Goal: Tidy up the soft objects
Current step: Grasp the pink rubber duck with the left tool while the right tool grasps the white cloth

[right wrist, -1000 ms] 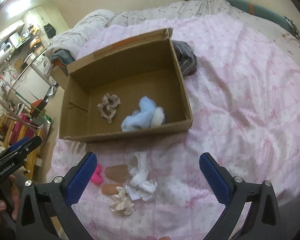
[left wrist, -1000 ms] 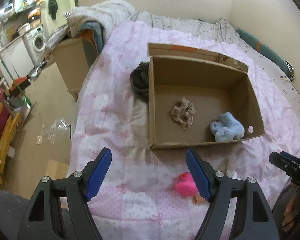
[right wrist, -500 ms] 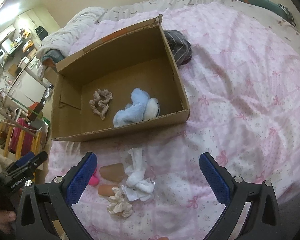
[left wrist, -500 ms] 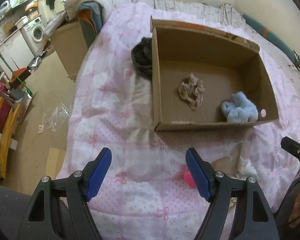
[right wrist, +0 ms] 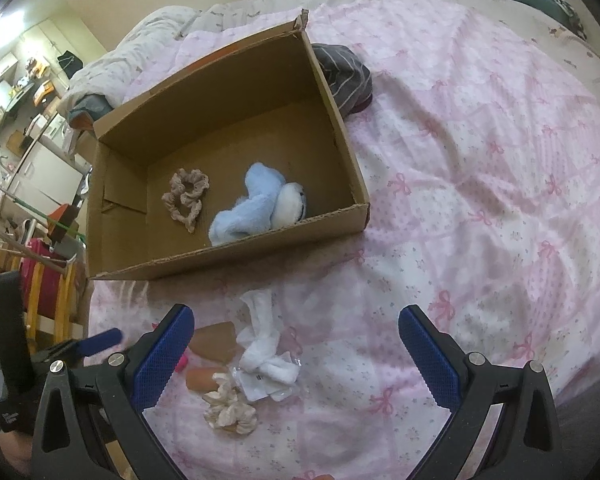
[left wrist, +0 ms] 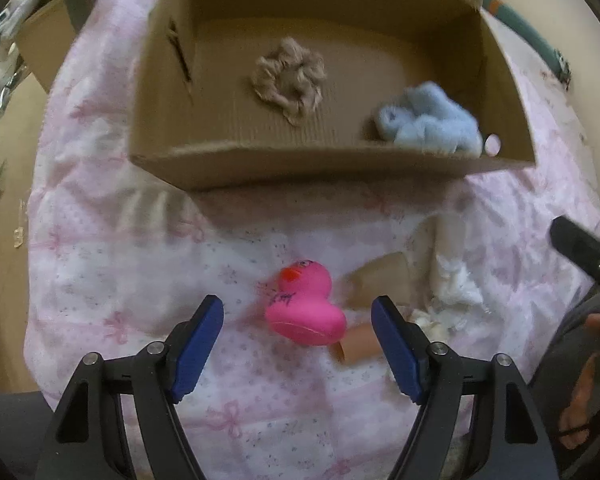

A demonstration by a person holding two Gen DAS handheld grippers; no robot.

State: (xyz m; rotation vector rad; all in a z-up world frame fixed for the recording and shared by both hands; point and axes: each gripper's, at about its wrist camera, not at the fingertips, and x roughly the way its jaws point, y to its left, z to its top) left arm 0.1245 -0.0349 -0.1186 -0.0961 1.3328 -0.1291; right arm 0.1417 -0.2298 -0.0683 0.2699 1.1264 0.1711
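An open cardboard box lies on the pink bedspread. It holds a beige scrunchie and a light blue plush toy. In front of the box lie a pink rubber duck, brown pieces, a white cloth and a cream scrunchie. My left gripper is open, low over the duck, which sits between its blue pads. My right gripper is open and empty above the white cloth.
A dark striped garment lies behind the box's far right corner. The bed's left edge drops to the floor, with furniture and a red and yellow rack there. Wide pink bedspread stretches to the right.
My left gripper has moved down and forward, so the pink duck now lies between its open fingers. My right gripper has barely shifted, closing in slightly on the white cloth.
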